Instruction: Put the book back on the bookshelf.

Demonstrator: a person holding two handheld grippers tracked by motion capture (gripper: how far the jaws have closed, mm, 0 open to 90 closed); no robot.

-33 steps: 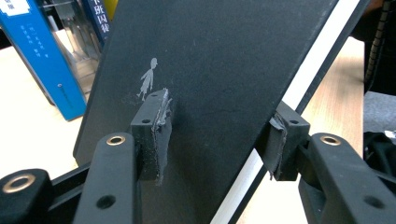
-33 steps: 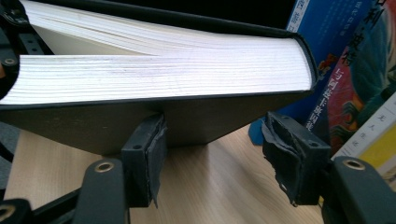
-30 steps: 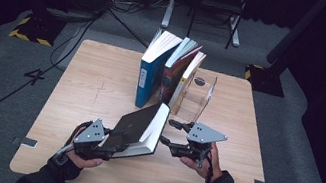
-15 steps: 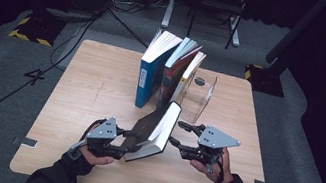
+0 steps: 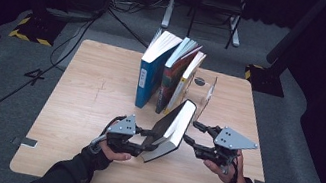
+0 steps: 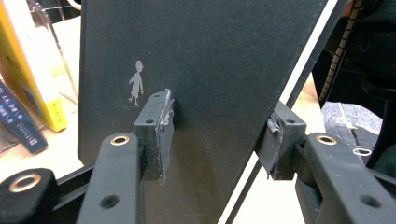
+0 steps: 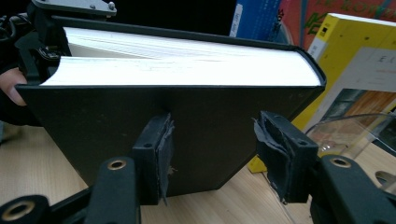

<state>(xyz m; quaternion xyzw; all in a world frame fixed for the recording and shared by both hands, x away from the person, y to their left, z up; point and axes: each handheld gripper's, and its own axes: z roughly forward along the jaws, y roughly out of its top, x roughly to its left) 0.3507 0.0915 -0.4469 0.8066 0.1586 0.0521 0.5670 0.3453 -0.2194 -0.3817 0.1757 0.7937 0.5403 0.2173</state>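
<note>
High view: a thick black book stands tilted near the front edge of the wooden surface, just in front of a row of upright books and a clear bookend. The left tongs clamp the book across its spine end, pads pressed on both covers. The right tongs sit beside the page edge; their jaws have just been closing, part-open, with nothing between them.
</note>
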